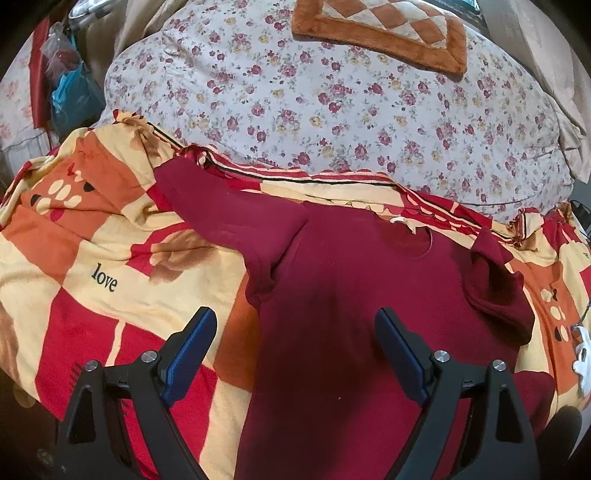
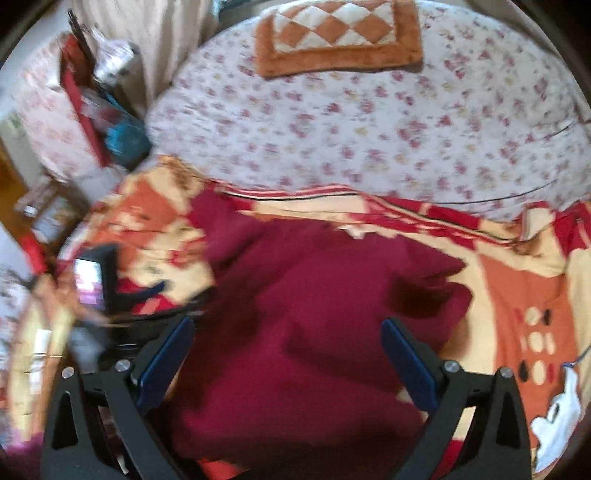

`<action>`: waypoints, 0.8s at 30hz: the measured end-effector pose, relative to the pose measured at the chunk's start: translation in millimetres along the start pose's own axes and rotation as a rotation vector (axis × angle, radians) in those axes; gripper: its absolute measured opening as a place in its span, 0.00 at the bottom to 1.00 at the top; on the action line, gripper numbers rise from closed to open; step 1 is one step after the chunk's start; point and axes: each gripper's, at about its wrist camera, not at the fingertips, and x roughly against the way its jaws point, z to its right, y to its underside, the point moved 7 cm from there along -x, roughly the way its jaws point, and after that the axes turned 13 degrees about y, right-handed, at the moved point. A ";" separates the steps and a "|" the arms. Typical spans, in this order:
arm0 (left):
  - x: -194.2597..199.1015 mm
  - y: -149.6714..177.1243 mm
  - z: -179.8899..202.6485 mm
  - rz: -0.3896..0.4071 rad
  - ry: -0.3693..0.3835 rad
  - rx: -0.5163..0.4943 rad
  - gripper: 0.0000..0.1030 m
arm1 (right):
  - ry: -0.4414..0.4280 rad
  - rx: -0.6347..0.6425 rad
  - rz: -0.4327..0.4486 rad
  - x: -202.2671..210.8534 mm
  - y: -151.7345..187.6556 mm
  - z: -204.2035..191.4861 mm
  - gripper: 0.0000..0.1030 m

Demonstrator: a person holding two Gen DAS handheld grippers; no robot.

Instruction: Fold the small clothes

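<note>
1. In the left wrist view we find the left gripper (image 1: pixel 295 354) at the bottom of the frame with its two blue-padded fingers spread wide and nothing between them.
2. A dark red shirt (image 1: pixel 343 314) fills the centre and lower centre of that view, lying spread on a patterned blanket (image 1: pixel 122 280) of red, orange and cream blocks. The word "love" is printed on the blanket at left of centre.
3. The shirt's neckline (image 1: pixel 406 240) sits above centre, toward the top of the frame. One sleeve (image 1: pixel 229 214) stretches out toward the upper left; the other sleeve (image 1: pixel 495 291) at the right is bunched and folded over on itself.
4. Behind the blanket, across the upper half of the frame, we note a flowered cover (image 1: pixel 332 103), and on it at the top a brown and cream checked cushion (image 1: pixel 380 33).
5. The right wrist view is blurred. We see the right gripper (image 2: pixel 288 362) at the bottom, fingers likewise wide apart and holding nothing, above the body of the shirt (image 2: pixel 314 332), which occupies the centre.
6. At the left edge of that view a dark device with a lit screen (image 2: pixel 88 284) appears; we cannot tell what it is.
</note>
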 end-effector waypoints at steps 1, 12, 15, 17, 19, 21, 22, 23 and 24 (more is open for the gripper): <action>-0.8 -0.1 -0.3 -0.001 -0.001 0.001 0.69 | 0.023 0.006 -0.004 -12.1 2.6 0.0 1.00; -10.7 -2.6 -6.7 0.004 -0.014 0.011 0.69 | 0.099 -0.047 -0.026 -79.3 11.8 -4.4 0.99; -15.4 -2.3 -9.3 0.000 -0.018 0.016 0.69 | 0.109 -0.030 -0.030 -87.5 11.9 -8.7 0.99; -18.9 -1.5 -11.0 -0.006 -0.019 0.019 0.69 | 0.117 -0.029 -0.036 -94.0 12.6 -9.3 0.99; -22.4 -1.0 -13.0 -0.011 -0.022 0.023 0.69 | 0.124 -0.034 -0.038 -100.1 13.3 -9.4 0.99; -24.9 -1.1 -14.2 -0.014 -0.024 0.028 0.69 | 0.125 -0.037 -0.047 -106.1 14.1 -9.0 0.99; -26.5 -1.1 -15.4 -0.015 -0.025 0.031 0.69 | 0.126 -0.038 -0.052 -109.4 14.9 -9.1 0.99; -27.6 -1.2 -15.8 -0.016 -0.025 0.033 0.69 | 0.128 -0.039 -0.055 -112.0 15.4 -9.2 0.99; -28.5 -1.4 -16.7 -0.017 -0.025 0.034 0.69 | 0.132 -0.039 -0.056 -114.7 15.9 -9.1 0.99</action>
